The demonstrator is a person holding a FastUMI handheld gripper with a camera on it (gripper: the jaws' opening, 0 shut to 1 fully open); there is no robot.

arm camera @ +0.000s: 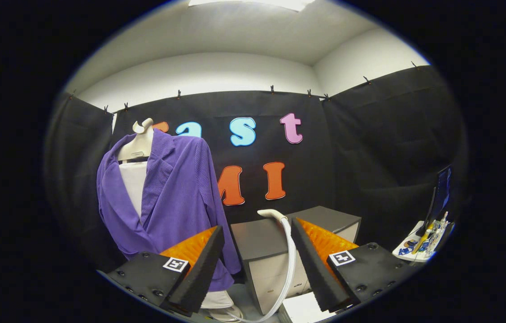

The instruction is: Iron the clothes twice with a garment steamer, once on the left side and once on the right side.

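The hand-held gripper (257, 264) is held with fingers spread, nothing between them. A steamer (275, 215) is seen on a grey box (271, 237) just ahead; a purple jacket (176, 197) is hung beyond the left finger.

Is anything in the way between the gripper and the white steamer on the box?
Nothing visible. The open gripper has the steamer just ahead between its fingers, lying on the grey cabinet. The purple jacket hangs off to the side.

The gripper (256, 264) has black screwed mounts, square coded tags and wedge fingers (201, 262) — ribbed orange inside.
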